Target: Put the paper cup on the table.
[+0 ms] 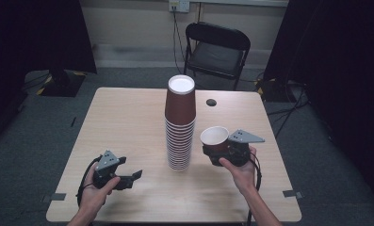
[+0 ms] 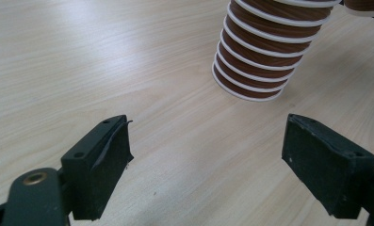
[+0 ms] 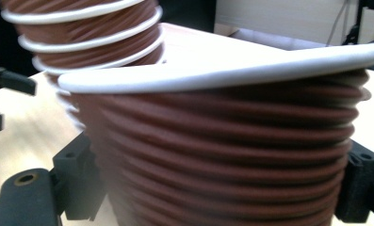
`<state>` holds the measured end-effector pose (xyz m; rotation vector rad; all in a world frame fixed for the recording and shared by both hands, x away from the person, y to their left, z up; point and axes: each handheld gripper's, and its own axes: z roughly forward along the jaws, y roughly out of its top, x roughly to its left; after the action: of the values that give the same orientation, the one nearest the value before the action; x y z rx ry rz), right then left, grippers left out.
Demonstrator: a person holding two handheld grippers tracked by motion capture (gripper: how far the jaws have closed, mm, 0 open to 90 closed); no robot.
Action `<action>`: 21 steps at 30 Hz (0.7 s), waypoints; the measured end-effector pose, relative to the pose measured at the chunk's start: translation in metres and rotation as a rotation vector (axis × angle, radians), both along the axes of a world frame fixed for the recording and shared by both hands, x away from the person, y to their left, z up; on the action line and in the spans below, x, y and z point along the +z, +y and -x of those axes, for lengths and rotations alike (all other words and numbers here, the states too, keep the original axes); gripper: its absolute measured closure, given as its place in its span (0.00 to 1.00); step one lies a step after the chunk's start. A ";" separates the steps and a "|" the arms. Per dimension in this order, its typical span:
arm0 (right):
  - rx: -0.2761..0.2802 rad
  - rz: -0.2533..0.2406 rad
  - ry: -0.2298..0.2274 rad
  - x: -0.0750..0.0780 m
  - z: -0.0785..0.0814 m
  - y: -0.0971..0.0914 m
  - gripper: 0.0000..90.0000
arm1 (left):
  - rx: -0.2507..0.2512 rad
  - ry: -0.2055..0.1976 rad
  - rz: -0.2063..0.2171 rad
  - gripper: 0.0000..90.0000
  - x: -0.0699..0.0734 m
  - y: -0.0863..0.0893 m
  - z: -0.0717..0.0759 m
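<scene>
**Single cup held just right of the stack, stack top well above it**

Dim room, black curtains at both sides, folding chair (image 1: 216, 47) behind the far edge; light wooden tabletop (image 1: 128, 117) with a small dark hole (image 1: 211, 102) near the far edge, right of centre.

Left to right:

- Left gripper (image 1: 136, 175) is seen low over the near-left part of the tabletop, released: jaws wide apart, nothing between them. In the left gripper view the bare wood lies between the jaws and the stack's base sits ahead and to the right.
- Stack of cups (image 1: 180, 125): brown ribbed paper cups nested mouth-down, base resting at mid-tabletop slightly toward the near edge, long axis vertical, white bottom of the top cup facing up.
- Single cup (image 1: 215, 140) is grasped by the right gripper (image 1: 220, 150) just right of the stack, lifted off the tabletop, mouth up and tilted toward the camera. In the right gripper view its ribbed wall is clamped between the two jaws, white rim on top, stack close behind to the left.

Key relation: stack lies left of the held cup, near but apart; the right hand is the nearer one. Judgement: if the cup is to be added, it needs inverting and raising above the stack top, then aligning on the vertical axis. A bump against the tall stack is the risk.
</scene>
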<state>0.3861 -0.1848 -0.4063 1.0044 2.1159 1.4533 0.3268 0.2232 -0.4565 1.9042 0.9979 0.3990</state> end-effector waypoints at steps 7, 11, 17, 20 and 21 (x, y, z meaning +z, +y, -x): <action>-0.048 0.014 0.003 -0.002 -0.016 -0.003 0.14 | 0.001 0.021 -0.009 0.18 -0.005 0.001 0.002; -0.071 0.017 0.014 -0.006 -0.025 -0.002 0.14 | 0.021 0.015 -0.002 0.18 -0.003 0.002 0.004; -0.096 0.020 0.030 -0.015 -0.040 0.000 0.14 | 0.023 0.022 -0.004 0.18 -0.004 0.002 0.002; -0.104 0.011 0.040 -0.020 -0.049 -0.001 0.14 | 0.025 0.034 -0.005 0.18 -0.005 0.002 0.002; -0.110 0.012 0.051 -0.022 -0.053 -0.001 0.14 | 0.028 0.035 0.000 0.18 -0.005 0.003 0.002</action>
<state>0.4391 -0.1859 -0.4287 1.1457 2.0664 1.3747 0.3253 0.2258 -0.4615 1.9052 1.0487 0.3834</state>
